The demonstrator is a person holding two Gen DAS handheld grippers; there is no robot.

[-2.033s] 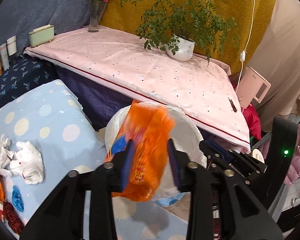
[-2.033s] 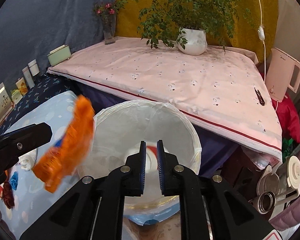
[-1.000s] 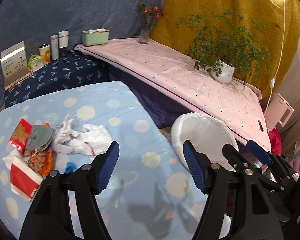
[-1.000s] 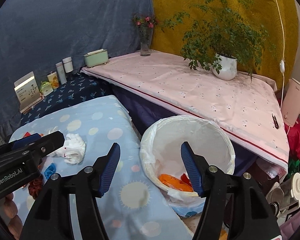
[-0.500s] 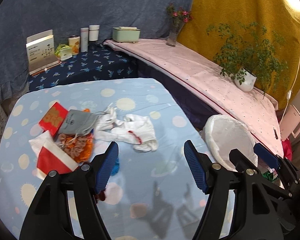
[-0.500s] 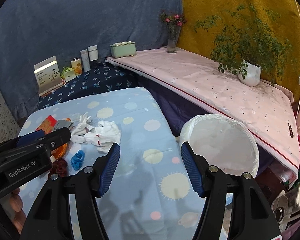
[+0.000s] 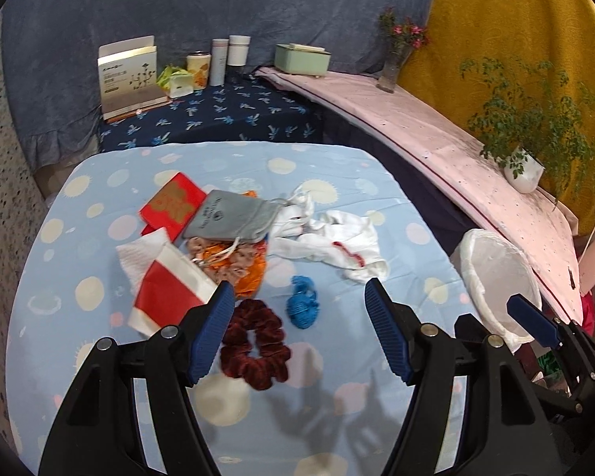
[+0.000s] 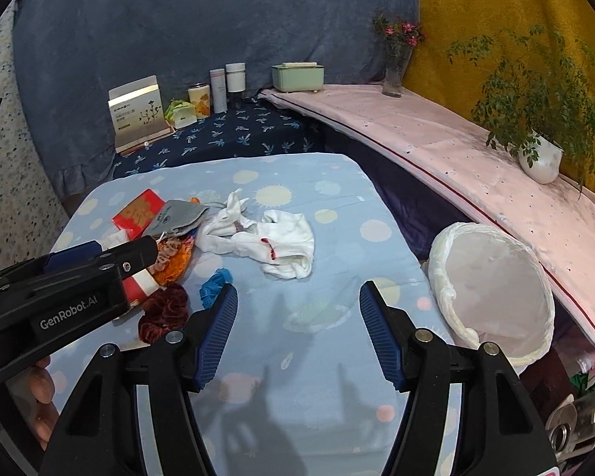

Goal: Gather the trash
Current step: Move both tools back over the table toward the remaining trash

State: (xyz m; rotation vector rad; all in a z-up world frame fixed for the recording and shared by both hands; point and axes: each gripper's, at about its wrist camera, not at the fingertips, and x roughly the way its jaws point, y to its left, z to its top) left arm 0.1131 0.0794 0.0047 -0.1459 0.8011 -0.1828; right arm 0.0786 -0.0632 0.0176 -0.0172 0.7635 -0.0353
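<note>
Both tools hang released and empty over the tabletop covered in a pale blue cloth with sun and dot prints (image 7: 337,182), jaws spread wide, as suits hands about to choose the next piece of trash. The left tool (image 7: 299,331) frames a dark red velvet scrunchie (image 7: 256,343) low in the centre of its view, with a small blue crumpled scrap (image 7: 302,307) just above and to the right of it; either looks the likeliest pick, being nearest the open jaws.

The remaining clutter sits bunched left of centre: a red and white paper packet (image 7: 166,297) lying on a white napkin, an orange crinkled wrapper (image 7: 242,267) under a grey drawstring pouch (image 7: 232,218), a red patterned envelope (image 7: 172,204), and a rumpled white cloth with a red mark (image 7: 337,246) beside them.

The right tool (image 8: 293,331) hovers over bare cloth. The white-lined round bin (image 8: 496,281) stands off the tabletop's edge at centre right, close enough for short carries.
</note>
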